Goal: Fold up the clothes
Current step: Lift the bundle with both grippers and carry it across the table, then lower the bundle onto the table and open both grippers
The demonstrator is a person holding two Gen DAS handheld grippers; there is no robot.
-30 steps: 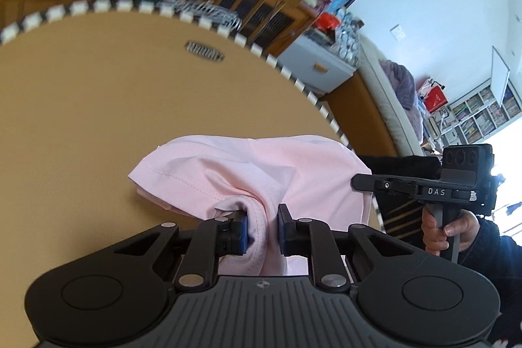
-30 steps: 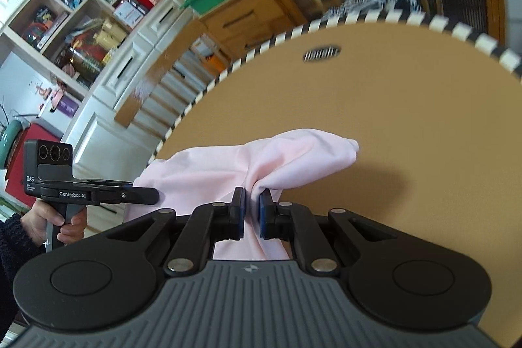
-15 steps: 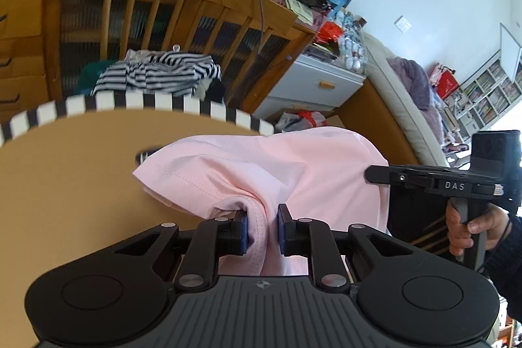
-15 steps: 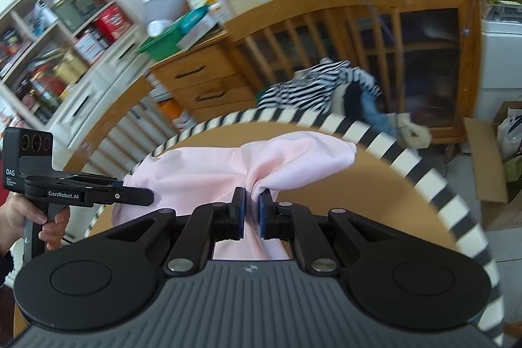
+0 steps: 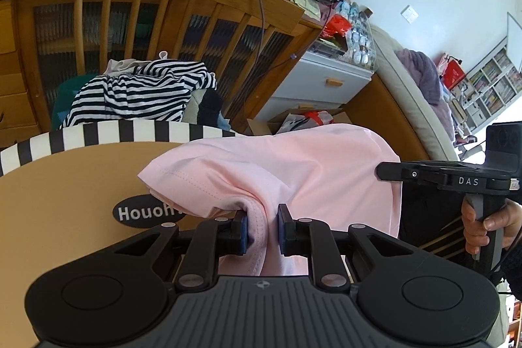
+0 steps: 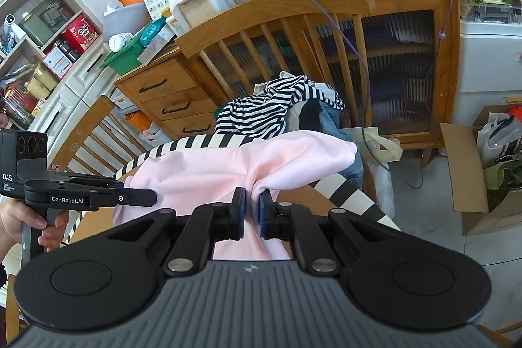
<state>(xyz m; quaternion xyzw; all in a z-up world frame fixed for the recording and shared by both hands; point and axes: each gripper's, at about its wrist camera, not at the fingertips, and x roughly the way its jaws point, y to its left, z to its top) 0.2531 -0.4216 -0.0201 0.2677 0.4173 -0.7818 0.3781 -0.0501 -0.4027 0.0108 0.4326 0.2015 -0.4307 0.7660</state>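
Note:
A pale pink garment [image 5: 287, 165] hangs between both grippers, lifted above the round tan table [image 5: 58, 185]. My left gripper [image 5: 262, 229] is shut on a bunched fold of its left edge. My right gripper [image 6: 251, 211] is shut on a fold of its right edge; the pink garment [image 6: 235, 162] spreads to the left toward the other gripper [image 6: 91, 198]. The right gripper also shows in the left wrist view [image 5: 450, 178], level with mine. The cloth's lower part is hidden behind the gripper bodies.
The table has a black-and-white striped rim [image 5: 98, 132] and a black logo patch [image 5: 146, 212]. Behind it a wooden chair [image 6: 293, 31] holds a striped clothes pile [image 6: 270, 106]. A wooden cabinet [image 6: 407, 54], cluttered shelves and cardboard boxes [image 6: 473, 172] stand beyond.
Both grippers have risen and tilted up with the pink garment, lifting it off the table. The view swung from the tabletop to the chair and cabinet behind.

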